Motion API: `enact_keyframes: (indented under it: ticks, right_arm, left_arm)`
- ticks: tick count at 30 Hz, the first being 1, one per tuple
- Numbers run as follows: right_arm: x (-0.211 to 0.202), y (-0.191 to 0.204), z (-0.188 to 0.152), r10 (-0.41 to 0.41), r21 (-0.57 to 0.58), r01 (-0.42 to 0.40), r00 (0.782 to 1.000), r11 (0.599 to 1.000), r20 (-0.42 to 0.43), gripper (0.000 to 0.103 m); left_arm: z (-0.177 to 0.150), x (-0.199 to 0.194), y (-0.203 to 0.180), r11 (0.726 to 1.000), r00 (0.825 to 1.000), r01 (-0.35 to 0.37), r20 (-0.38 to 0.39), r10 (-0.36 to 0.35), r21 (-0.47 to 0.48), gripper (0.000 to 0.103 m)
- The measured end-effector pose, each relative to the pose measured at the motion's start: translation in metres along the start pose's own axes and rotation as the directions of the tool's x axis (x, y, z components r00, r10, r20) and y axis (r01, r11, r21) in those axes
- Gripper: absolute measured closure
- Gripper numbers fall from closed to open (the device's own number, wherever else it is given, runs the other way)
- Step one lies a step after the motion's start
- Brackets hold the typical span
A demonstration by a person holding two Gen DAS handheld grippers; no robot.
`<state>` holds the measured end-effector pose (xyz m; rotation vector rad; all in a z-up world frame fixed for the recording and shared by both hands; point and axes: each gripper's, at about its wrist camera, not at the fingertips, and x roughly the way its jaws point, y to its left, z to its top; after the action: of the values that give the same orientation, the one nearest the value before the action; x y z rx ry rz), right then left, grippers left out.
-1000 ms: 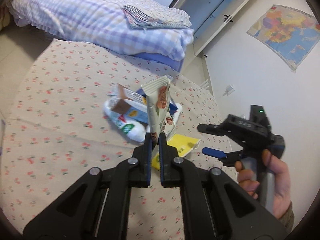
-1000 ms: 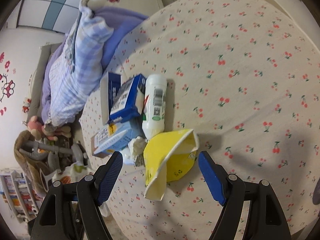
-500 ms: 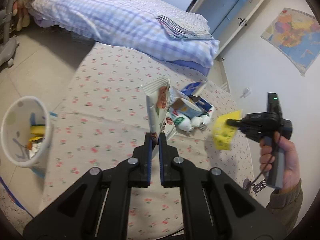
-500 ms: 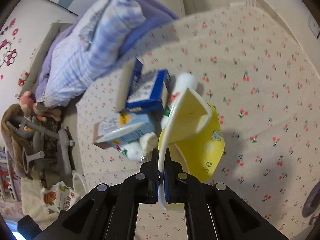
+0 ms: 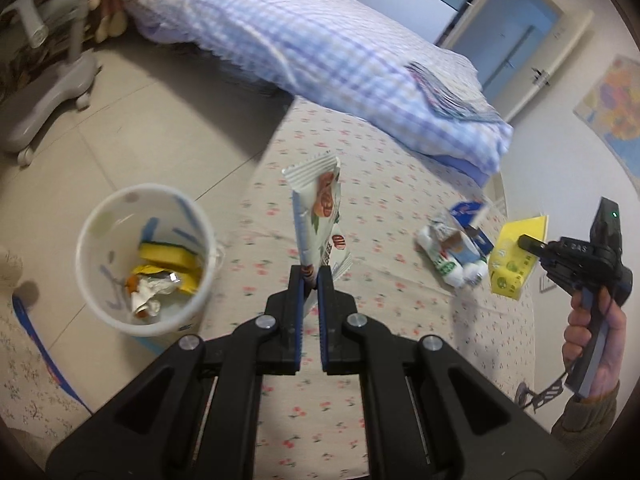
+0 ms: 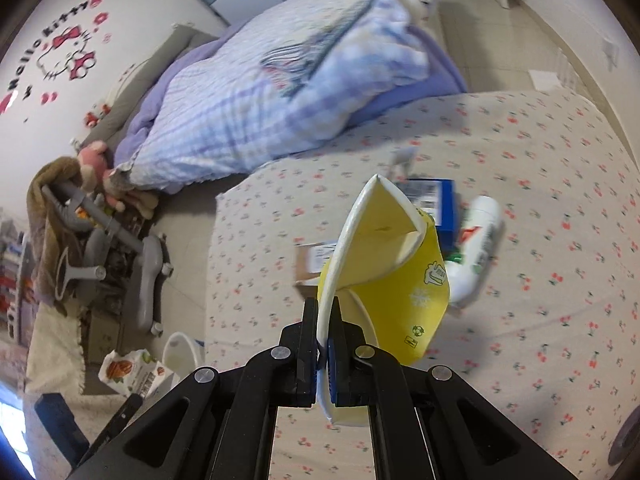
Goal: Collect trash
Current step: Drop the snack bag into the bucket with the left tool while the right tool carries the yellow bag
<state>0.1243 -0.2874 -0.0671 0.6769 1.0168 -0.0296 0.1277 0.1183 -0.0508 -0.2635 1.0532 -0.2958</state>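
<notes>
My left gripper (image 5: 311, 276) is shut on a white snack wrapper (image 5: 318, 216) and holds it upright above the cherry-print table (image 5: 360, 420). A white trash bin (image 5: 146, 260) with trash inside stands on the floor to its left. My right gripper (image 6: 324, 316) is shut on the rim of a crushed yellow paper cup (image 6: 384, 280) and holds it above the table; the cup also shows in the left wrist view (image 5: 514, 258). A white bottle (image 6: 478, 248), a blue box (image 6: 434, 202) and a carton (image 6: 314, 264) lie in a pile on the table.
A bed with a checked quilt (image 5: 320, 40) stands behind the table. A grey stand on wheels (image 5: 52, 80) is on the floor at the left. The bin's rim (image 6: 182, 348) and the left gripper's wrapper (image 6: 132, 372) show at the lower left of the right wrist view.
My right gripper shut on the yellow cup and lifted it off the table. My left gripper has swung left with the wrapper, bringing the trash bin into view.
</notes>
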Motion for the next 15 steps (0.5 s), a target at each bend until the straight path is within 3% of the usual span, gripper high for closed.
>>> enact_keyframes:
  ticks: [6, 15]
  right_arm:
    - [0.015, 0.053, -0.01, 0.049, -0.112, -0.049, 0.999, 0.993, -0.005, 0.099]
    - [0.046, 0.125, -0.042, 0.132, -0.271, -0.147, 0.989, 0.951, -0.071, 0.099]
  left_arm:
    - [0.004, -0.007, 0.053, 0.992, 0.999, -0.036, 0.002, 0.036, -0.118, 0.096]
    - [0.002, -0.004, 0.102, 0.975, 0.991, -0.136, -0.024, 0.133, -0.174, 0.096]
